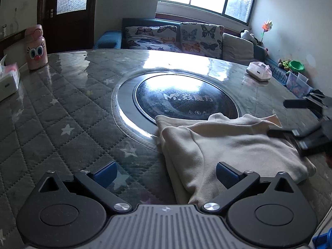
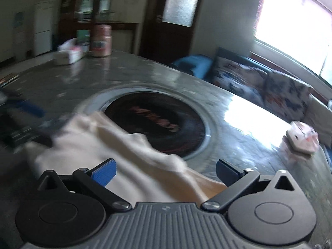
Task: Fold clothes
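Observation:
A cream garment (image 1: 228,145) lies folded on the grey quilted table, partly over the round black cooktop (image 1: 186,101). My left gripper (image 1: 166,173) is open and empty at the garment's near left edge. My right gripper (image 1: 278,118) enters the left wrist view from the right, jaws apart over the garment's far right side. In the blurred right wrist view the right gripper (image 2: 166,173) is open above the same garment (image 2: 116,143), holding nothing. The left gripper (image 2: 22,124) shows blurred at the left there.
A pink cartoon bottle (image 1: 35,47) and a tissue box (image 1: 8,78) stand at the table's far left. A white and pink box (image 1: 259,71) sits at the far right. A sofa with butterfly cushions (image 1: 176,37) runs behind the table under the window.

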